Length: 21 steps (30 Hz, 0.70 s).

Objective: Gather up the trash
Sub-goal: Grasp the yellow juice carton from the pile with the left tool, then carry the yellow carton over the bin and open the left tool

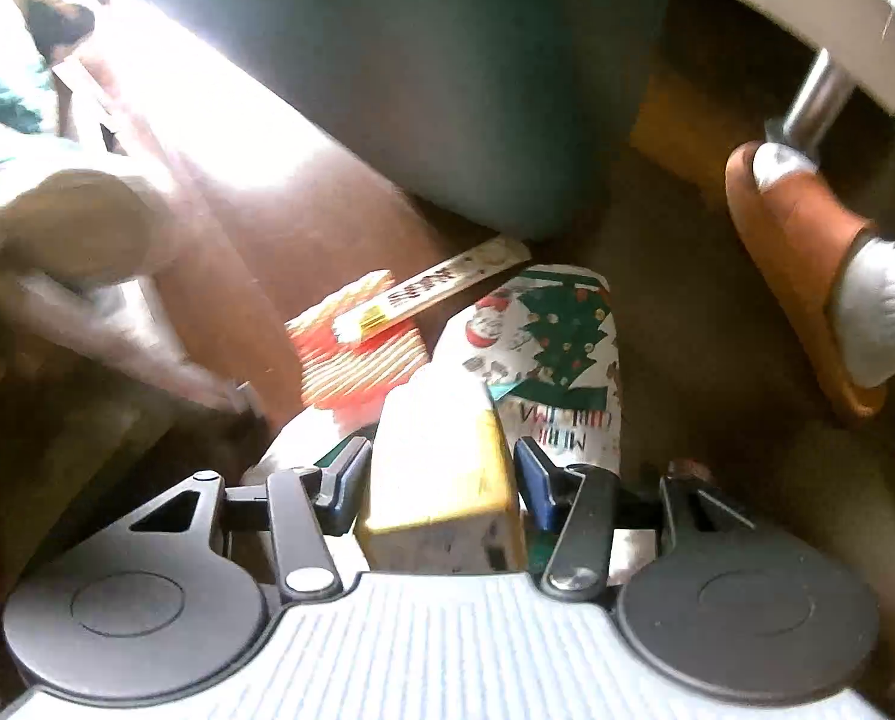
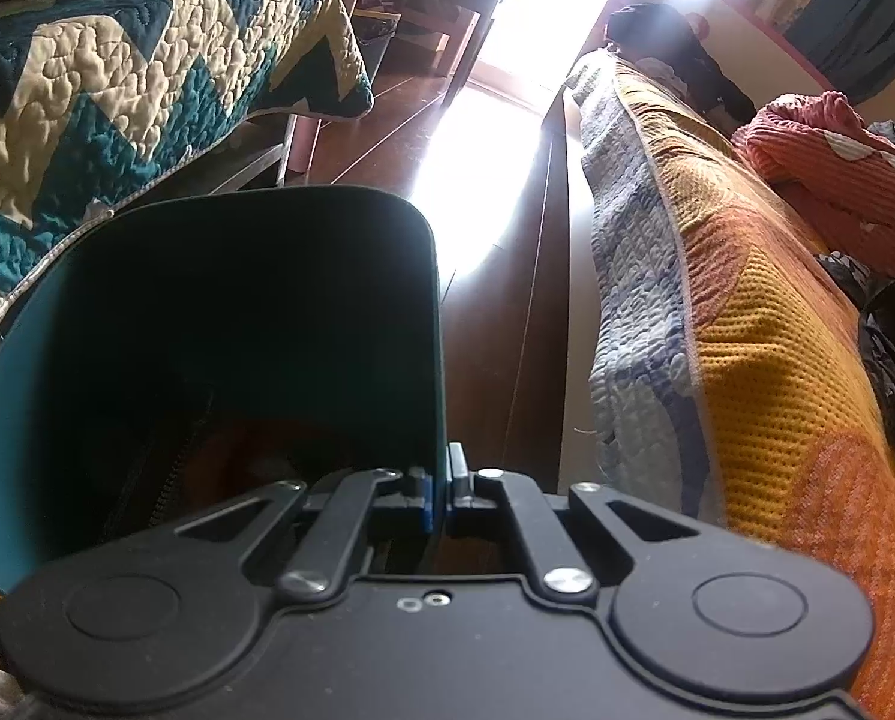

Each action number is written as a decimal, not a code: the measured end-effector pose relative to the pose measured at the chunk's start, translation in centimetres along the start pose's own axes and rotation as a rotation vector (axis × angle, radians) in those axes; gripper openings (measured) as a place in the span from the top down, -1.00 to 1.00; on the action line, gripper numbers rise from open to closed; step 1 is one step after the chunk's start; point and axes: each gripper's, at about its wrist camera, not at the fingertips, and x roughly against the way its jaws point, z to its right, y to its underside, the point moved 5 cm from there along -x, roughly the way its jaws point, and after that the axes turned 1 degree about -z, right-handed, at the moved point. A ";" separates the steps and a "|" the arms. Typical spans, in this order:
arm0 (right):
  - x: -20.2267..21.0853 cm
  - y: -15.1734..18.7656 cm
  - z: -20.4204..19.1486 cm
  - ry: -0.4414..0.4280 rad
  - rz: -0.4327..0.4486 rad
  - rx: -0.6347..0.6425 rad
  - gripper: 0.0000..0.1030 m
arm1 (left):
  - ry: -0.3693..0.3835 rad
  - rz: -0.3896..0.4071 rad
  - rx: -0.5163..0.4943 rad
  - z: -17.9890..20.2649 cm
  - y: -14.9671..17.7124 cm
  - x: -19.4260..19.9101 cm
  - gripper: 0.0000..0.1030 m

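My left gripper is shut on a small white and yellow box; both blue pads lie against its sides. Below it on the brown floor lie Christmas wrapping paper with a green tree print, a red striped paper and a flat printed strip. The teal bin stands just beyond them. In the right wrist view my right gripper is shut on the near rim of the teal bin, one pad inside the wall and one outside. The bin's inside is dark.
A person's foot in an orange slipper and white sock stands to the right of the trash. A bed with a teal zigzag quilt is on the left, another with an orange and blue cover on the right. Sun glare covers the floor between them.
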 end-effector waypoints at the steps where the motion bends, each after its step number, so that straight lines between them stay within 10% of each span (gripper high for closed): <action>1: 0.0 0.1 0.0 0.004 0.000 0.001 0.94 | 0.003 0.005 0.017 -0.6 0.4 1.3 0.02; 10: 0.5 0.2 -0.7 0.002 0.007 0.034 0.93 | -0.037 0.180 0.083 -2.9 0.5 12.9 0.02; 21: 2.1 -0.1 -3.4 -0.005 0.056 0.141 0.93 | 0.045 0.419 0.197 -3.9 -7.3 19.1 0.02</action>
